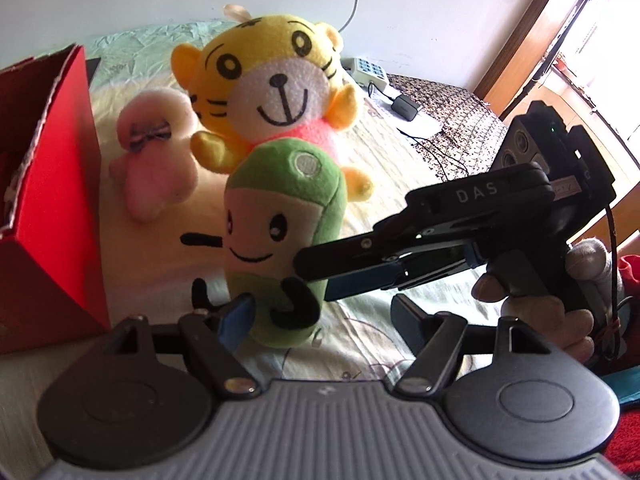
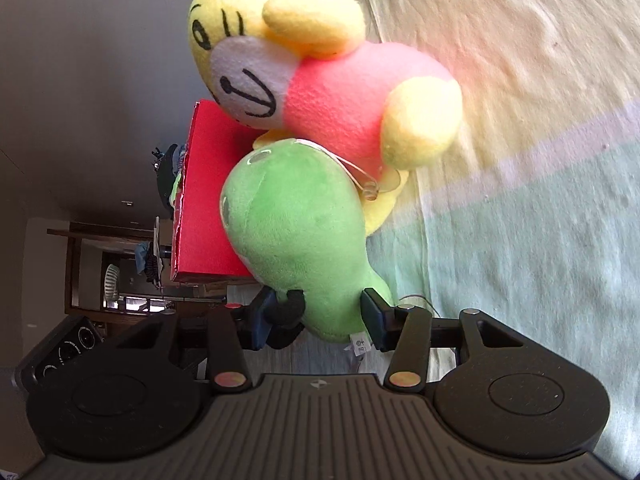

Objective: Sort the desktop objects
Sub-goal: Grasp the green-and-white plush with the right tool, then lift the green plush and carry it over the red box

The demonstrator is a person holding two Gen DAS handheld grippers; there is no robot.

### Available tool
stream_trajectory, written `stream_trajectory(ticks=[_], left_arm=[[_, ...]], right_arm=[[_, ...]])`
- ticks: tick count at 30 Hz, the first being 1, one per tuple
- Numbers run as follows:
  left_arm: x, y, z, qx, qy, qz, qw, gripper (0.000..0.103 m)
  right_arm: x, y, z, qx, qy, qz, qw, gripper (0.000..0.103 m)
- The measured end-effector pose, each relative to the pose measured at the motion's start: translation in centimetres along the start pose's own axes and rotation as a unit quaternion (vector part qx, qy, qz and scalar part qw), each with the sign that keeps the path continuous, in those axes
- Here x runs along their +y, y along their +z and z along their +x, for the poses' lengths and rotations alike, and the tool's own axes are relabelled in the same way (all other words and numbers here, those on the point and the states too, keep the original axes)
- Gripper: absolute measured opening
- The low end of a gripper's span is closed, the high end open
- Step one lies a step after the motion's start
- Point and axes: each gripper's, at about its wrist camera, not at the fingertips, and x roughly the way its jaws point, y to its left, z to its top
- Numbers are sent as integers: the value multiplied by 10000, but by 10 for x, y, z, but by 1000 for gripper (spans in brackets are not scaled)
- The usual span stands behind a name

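A green plush toy (image 1: 280, 200) with a smiling face stands upright on the pale sheet, in front of a yellow tiger plush (image 1: 272, 72) and a small pink plush (image 1: 156, 152). My right gripper (image 1: 316, 276) comes in from the right, turned on its side, held by a hand (image 1: 540, 312). In the right wrist view the right gripper (image 2: 320, 320) is shut on the lower body of the green plush toy (image 2: 296, 220), pads touching both sides, with the tiger plush (image 2: 340, 108) just beyond. My left gripper (image 1: 322, 320) is open, its left finger next to the toy's foot.
A red cardboard box (image 1: 56, 200) with an open top stands at the left, also in the right wrist view (image 2: 208, 200). At the back right lie a white keypad device (image 1: 370, 68), a black adapter (image 1: 404, 106) with cables and a patterned cloth (image 1: 452, 108).
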Motion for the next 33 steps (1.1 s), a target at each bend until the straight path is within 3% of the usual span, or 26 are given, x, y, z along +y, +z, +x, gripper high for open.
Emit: stream_trajectory(ticks=[6, 15, 17, 20, 24, 33], left_arm=[[5, 2, 11, 22, 47, -57, 10000, 76], [-25, 9, 26, -17, -49, 394, 9992, 76], [-29, 10, 27, -22, -70, 488, 9988, 76], [-34, 11, 28, -43, 15, 623, 9980, 76], [-33, 13, 27, -45, 45, 612, 9981, 76], [-16, 27, 12, -343, 152, 382, 9986, 80]], right_arm=[[0, 1, -18, -394, -250, -17, 9989, 58], [33, 13, -35, -1242, -694, -825, 9864, 60], [38, 15, -38, -1399, -612, -916, 9840, 65], [41, 16, -34, -1589, -906, -1155, 9763, 75], [29, 22, -28, -1510, -1002, -1182, 9763, 73], [17, 22, -26, -1267, -565, -634, 9883, 77]])
